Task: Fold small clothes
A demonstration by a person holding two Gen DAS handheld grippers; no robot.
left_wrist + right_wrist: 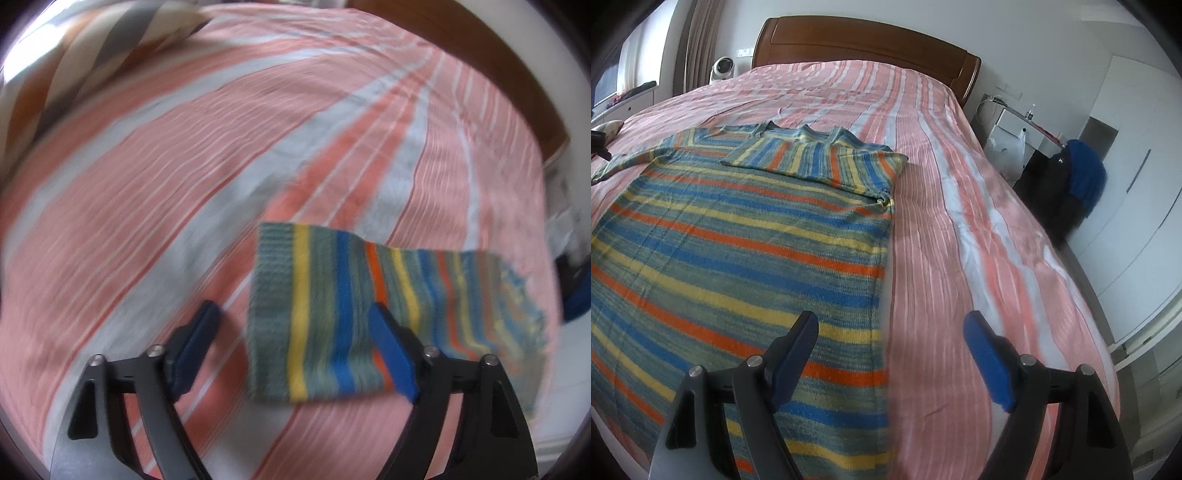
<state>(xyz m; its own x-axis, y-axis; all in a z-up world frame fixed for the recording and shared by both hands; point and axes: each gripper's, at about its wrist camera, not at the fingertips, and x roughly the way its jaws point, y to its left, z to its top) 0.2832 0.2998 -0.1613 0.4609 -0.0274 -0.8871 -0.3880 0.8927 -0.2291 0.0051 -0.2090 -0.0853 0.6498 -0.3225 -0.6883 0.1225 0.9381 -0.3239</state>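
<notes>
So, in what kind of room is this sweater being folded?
Most likely a bedroom in a home. The striped sweater lies on a wide bed with a pink and white striped cover and a wooden headboard. A white bedside table stands beside the bed, near tall white cupboard doors.

Sweater [738, 236] lies flat on the bed [960, 229], toward its left side, one sleeve [816, 158] folded across it, headboard [868, 48] beyond.
</notes>
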